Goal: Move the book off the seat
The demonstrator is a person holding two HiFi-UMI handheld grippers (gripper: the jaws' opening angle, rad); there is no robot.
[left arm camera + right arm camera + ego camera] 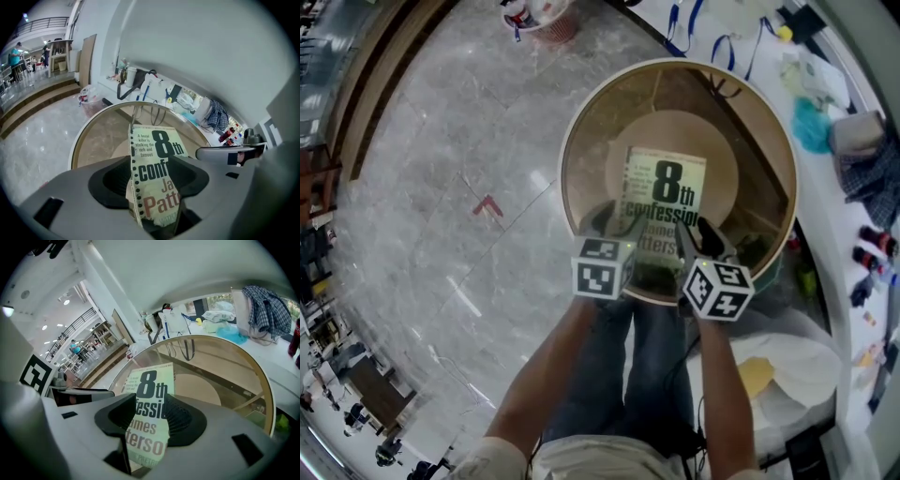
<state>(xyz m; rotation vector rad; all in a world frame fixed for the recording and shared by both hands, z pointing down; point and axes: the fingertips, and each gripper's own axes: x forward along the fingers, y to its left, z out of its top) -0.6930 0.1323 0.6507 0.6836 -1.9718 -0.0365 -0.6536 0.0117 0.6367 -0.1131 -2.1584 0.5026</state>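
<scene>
Between the fingers [112, 180] of the left gripper [154, 176]: the book [157, 159], pinched tight at its near edge, toward its 7 o'clock corner. Same hold by the right gripper [150, 420] toward the 5 o'clock corner, fingers [185, 420] pressed on both covers. Seen from the head view, with the left gripper [623, 230] and right gripper [689, 239] side by side, book [666, 192] reaching out to 12 o'clock, cover up, title readable. Held over the middle of the round seat [581, 122]; cannot tell whether the far edge touches it. Beyond, at 9 o'clock, pale marble floor [441, 187]. At 3 o'clock, a white worktop [825, 234] with a checked cloth [872, 173]. At 11 o'clock, far off, a small basket [546, 17].
</scene>
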